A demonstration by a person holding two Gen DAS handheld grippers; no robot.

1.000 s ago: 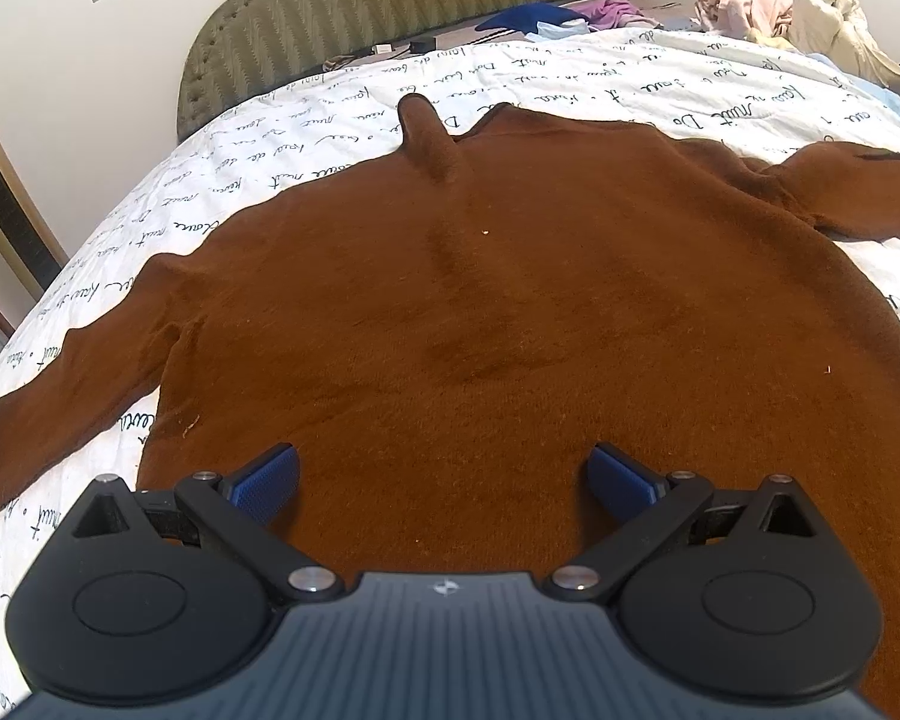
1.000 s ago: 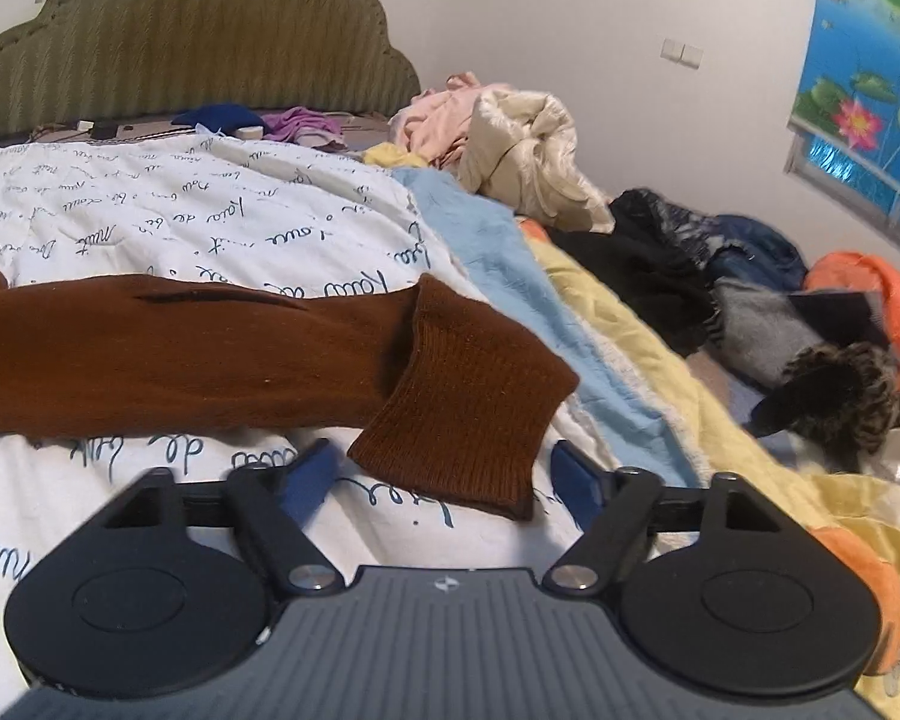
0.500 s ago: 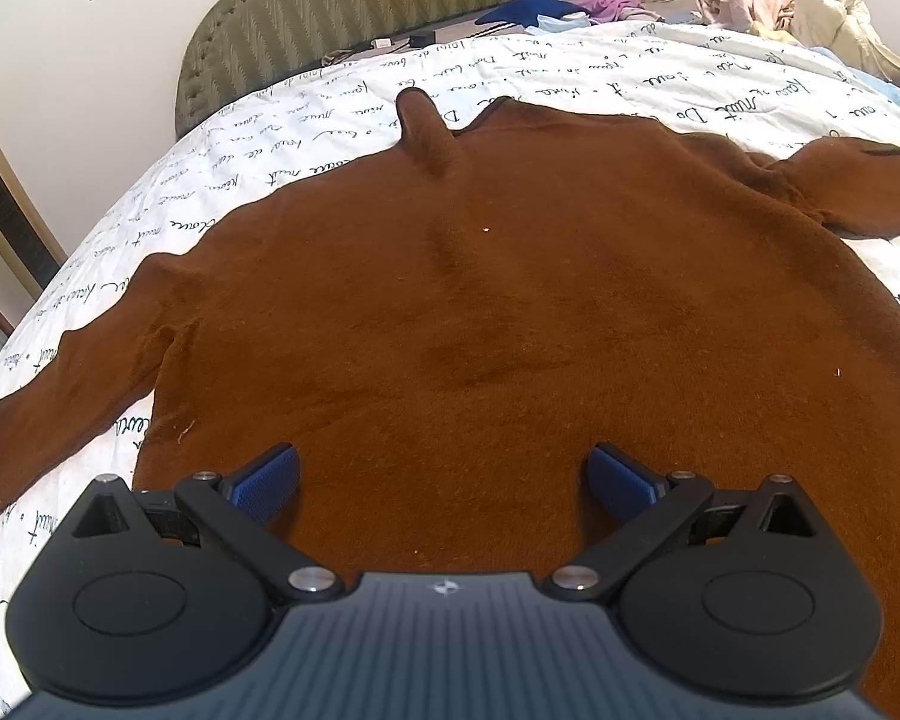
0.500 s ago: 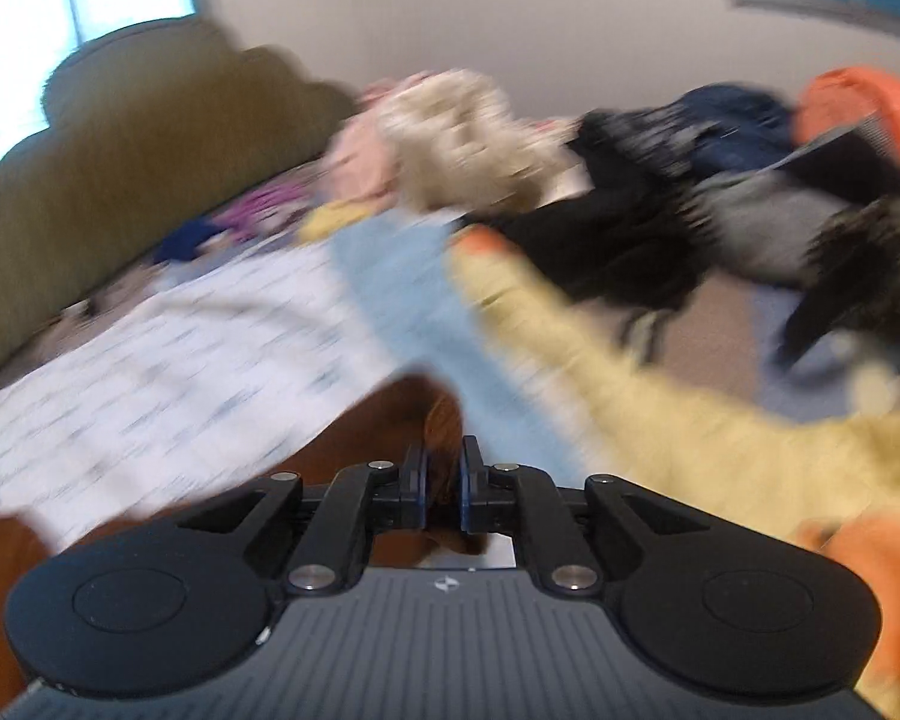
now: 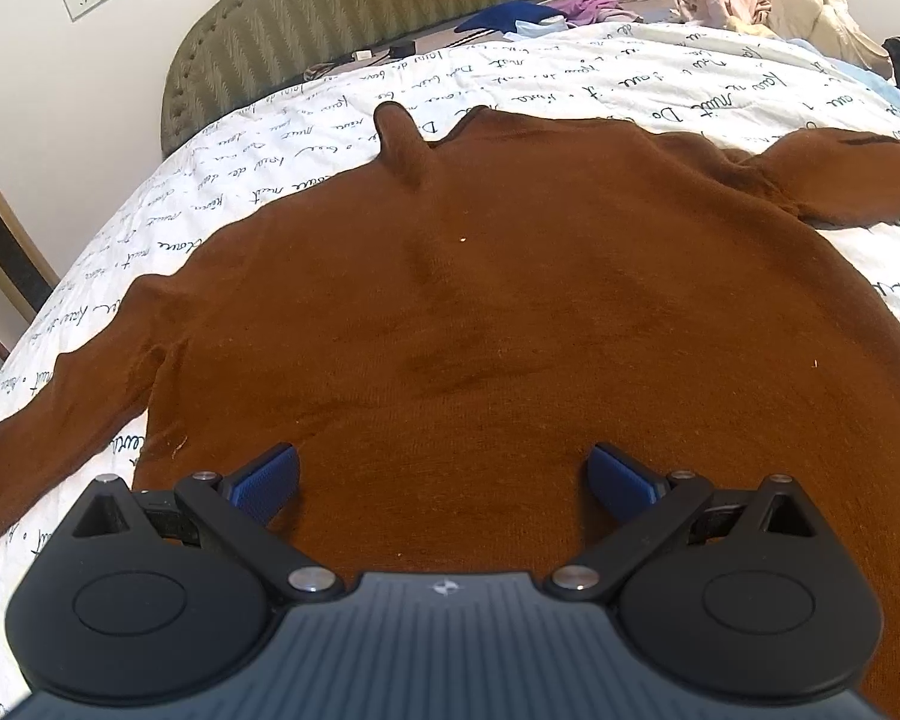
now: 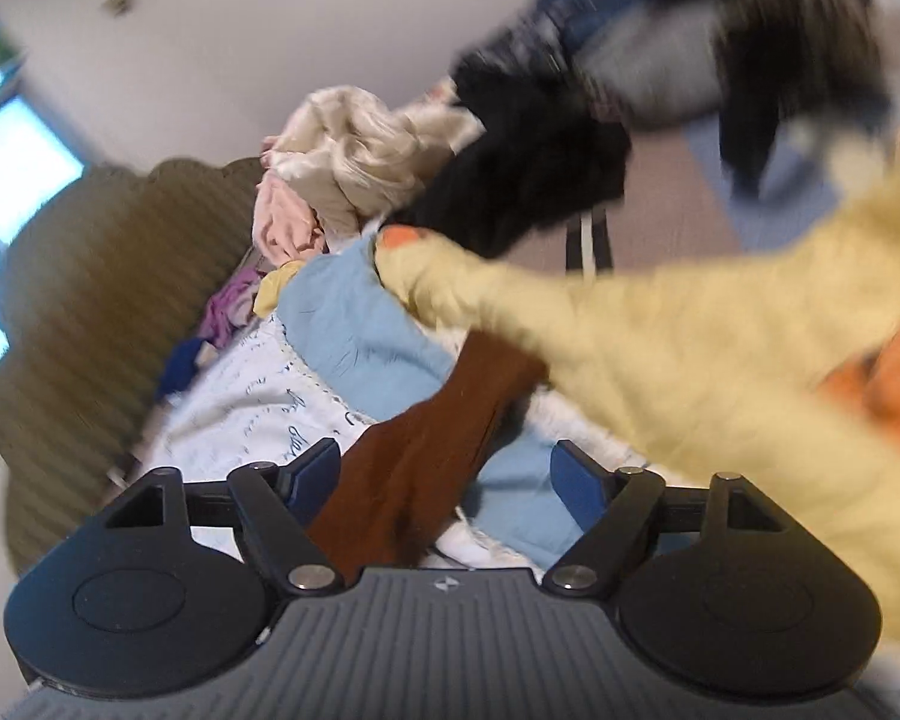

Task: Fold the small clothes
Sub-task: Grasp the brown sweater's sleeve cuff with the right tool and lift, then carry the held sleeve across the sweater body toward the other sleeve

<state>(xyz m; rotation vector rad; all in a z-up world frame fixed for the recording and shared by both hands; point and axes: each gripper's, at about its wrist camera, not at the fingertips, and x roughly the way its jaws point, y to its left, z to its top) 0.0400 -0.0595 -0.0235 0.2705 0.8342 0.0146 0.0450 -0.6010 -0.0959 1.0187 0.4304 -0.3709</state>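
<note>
Sweater (image 5: 510, 330) flat on script-print quilt (image 5: 660, 90) | left gripper (image 5: 444, 480) spread | right gripper (image 6: 444, 474) spread, sleeve (image 6: 426, 456) between

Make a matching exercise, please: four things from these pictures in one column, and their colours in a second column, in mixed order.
Things:
1. sweater
2. headboard
3. finger pads of the left hand-held gripper
4. quilt under the sweater

Colours:
A. blue
B. white with dark handwriting
C. brown
D. olive green

Pairs: 1-C, 2-D, 3-A, 4-B
</note>
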